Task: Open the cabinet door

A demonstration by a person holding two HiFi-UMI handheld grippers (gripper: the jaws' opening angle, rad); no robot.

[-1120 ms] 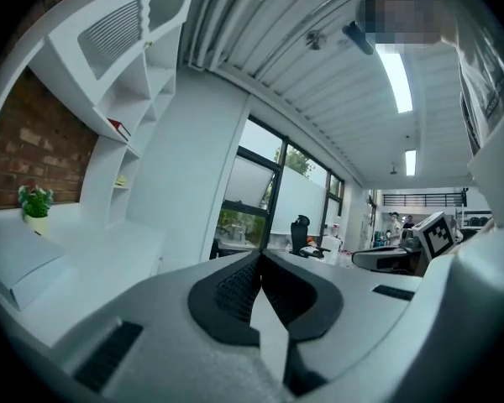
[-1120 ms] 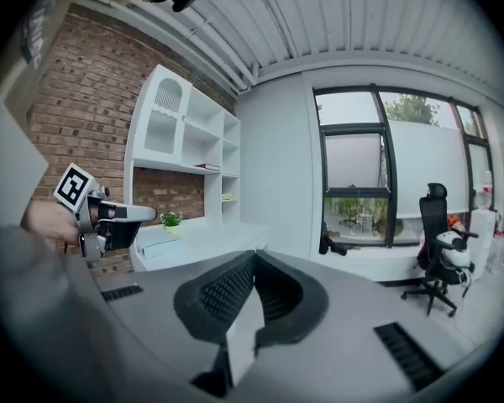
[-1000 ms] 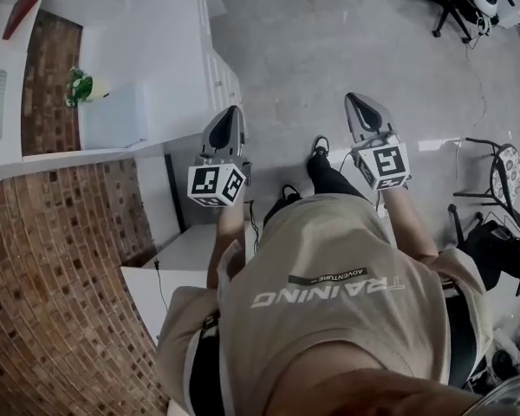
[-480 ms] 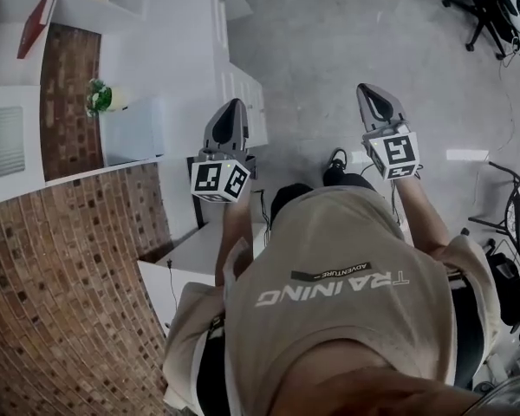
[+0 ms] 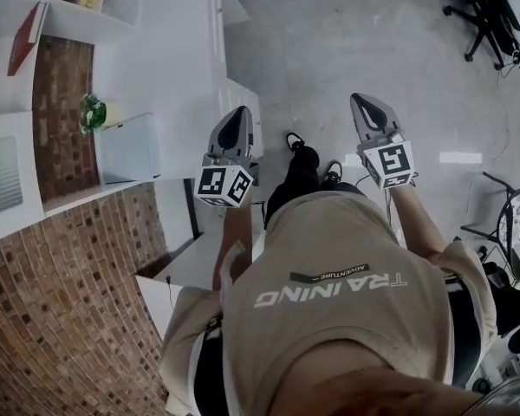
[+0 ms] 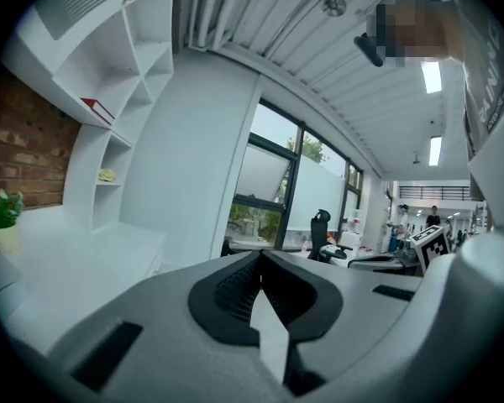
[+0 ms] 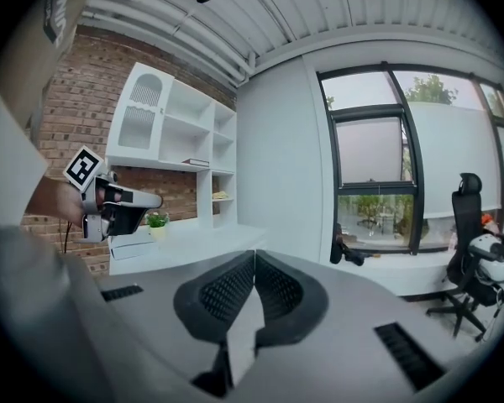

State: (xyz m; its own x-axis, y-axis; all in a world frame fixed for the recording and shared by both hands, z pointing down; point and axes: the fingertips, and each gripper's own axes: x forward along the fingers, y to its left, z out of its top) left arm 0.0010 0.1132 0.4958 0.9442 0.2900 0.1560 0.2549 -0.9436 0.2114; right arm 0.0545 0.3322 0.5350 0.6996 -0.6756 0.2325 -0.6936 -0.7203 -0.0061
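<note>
Both grippers had their jaws pressed together with nothing between them. The left gripper (image 5: 237, 118) and the right gripper (image 5: 362, 104) pointed forward side by side, apart, in front of the person (image 5: 329, 293). Grey floor (image 5: 373, 50) filled most of the head view. A brick wall (image 5: 61, 302) ran along the left, with a white cabinet (image 5: 169, 50) against it (open shelves (image 7: 193, 141) above, a counter (image 7: 202, 242) below). A window (image 7: 374, 175) lay ahead. The slatted cabinet door (image 7: 139, 116) sat shut at the cabinet's upper left, well apart from both grippers. An office chair (image 7: 475, 250) stood by the window. On the counter stood a small potted plant (image 5: 92, 111), and a red book (image 5: 22, 31) lay on a shelf.
</note>
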